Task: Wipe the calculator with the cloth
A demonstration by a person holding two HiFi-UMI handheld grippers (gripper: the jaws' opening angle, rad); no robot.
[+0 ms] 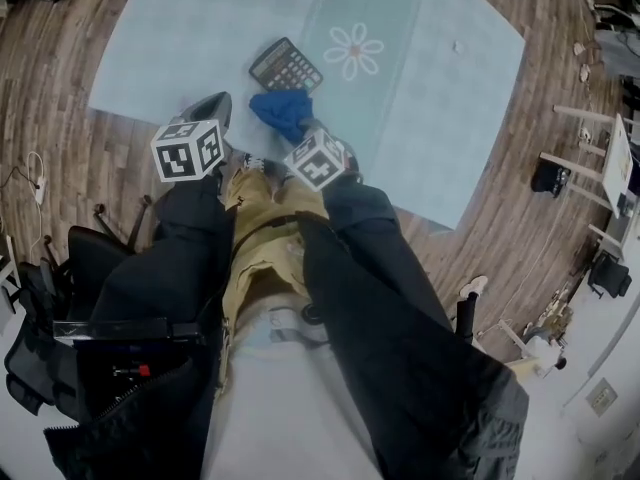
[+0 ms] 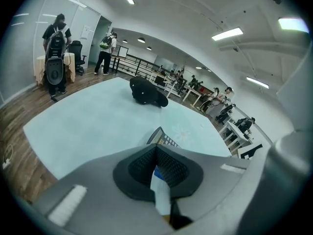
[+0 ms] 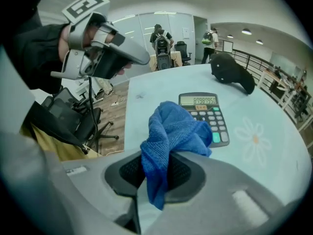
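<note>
Cloth before calculator (display digits unclear)

The mat lies bare and wide on the left of the calculator and also on its right, so passage is free there. Just beside its near edge, the bunched cloth stands in the way. A black object sits well behind, at the far edge.

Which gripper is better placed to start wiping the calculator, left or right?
The right gripper: its jaws are shut on the cloth, which sits just short of the calculator. The left gripper is shut on nothing.
</note>
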